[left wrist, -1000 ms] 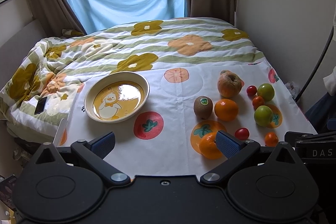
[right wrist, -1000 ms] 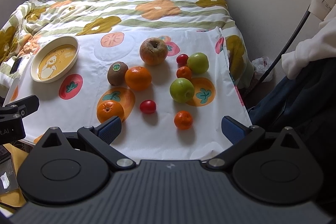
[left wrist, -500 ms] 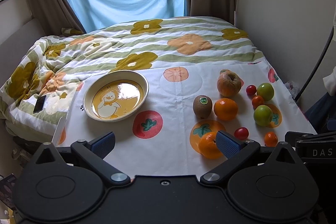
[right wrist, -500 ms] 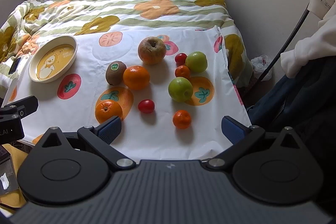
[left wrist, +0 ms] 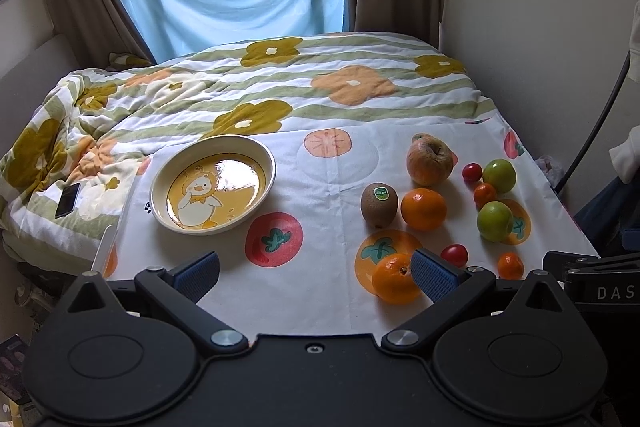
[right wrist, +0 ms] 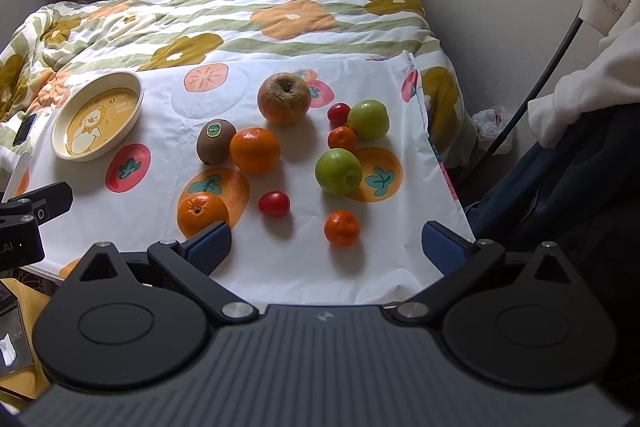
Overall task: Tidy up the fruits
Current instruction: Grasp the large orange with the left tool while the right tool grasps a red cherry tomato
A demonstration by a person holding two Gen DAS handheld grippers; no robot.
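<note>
Black left gripper [left wrist: 316,273], blue ribbed pads [left wrist: 434,274] (silver screws), cream sleeve [right wrist: 592,83]

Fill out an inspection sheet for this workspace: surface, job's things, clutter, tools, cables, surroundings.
Surface: fruit-print cloth spread over the bed's foot.
Job's things: empty duck plate; kiwi, wrinkled apple, two green apples, oranges and tomatoes loose on the cloth.
Clutter: phone on the quilt.
Tools: left tool and right tool open, empty.
Cables: dark cable along the wall.
Surroundings: curtained window, person's sleeve at right.
</note>
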